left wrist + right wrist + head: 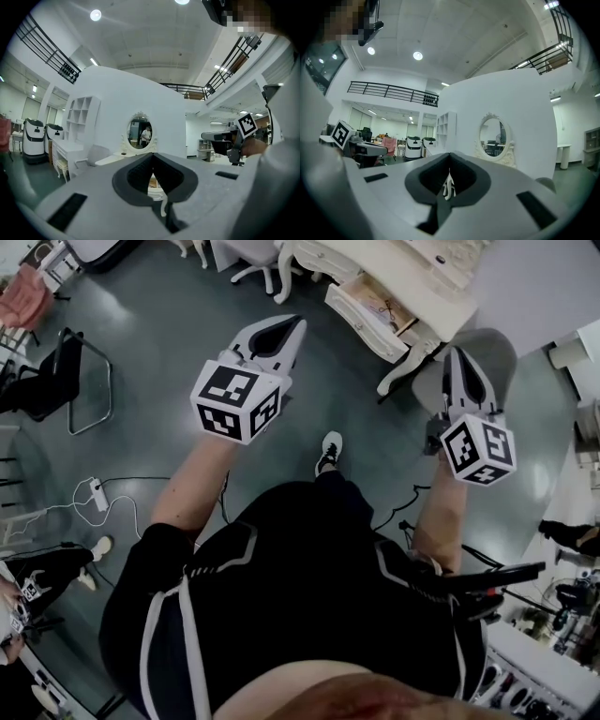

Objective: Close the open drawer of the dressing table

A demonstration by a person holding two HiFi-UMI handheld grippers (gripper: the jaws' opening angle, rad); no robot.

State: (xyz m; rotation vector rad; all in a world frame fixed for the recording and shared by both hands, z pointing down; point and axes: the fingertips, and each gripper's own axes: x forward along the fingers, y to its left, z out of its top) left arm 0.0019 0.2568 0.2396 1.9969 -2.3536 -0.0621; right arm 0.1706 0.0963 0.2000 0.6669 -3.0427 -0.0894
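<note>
The cream dressing table (pixel 412 268) stands at the top of the head view. Its drawer (pixel 367 317) is pulled out toward me and shows brownish contents. My left gripper (pixel 292 326) is raised in mid-air, left of the drawer and well short of it, jaws shut on nothing. My right gripper (pixel 461 356) hovers near the table's curved leg (pixel 405 367), also shut and empty. In the left gripper view, the left gripper (pixel 152 155) points at the oval mirror (pixel 140 132). In the right gripper view, the right gripper (pixel 449 155) has that mirror (pixel 493 137) off to its right.
A grey round stool (pixel 504 351) sits behind the right gripper. A black chair frame (pixel 77 381) and a power strip with cables (pixel 97 493) lie on the floor to the left. A white chair (pixel 255 263) stands left of the table. Another person (pixel 47 573) is at bottom left.
</note>
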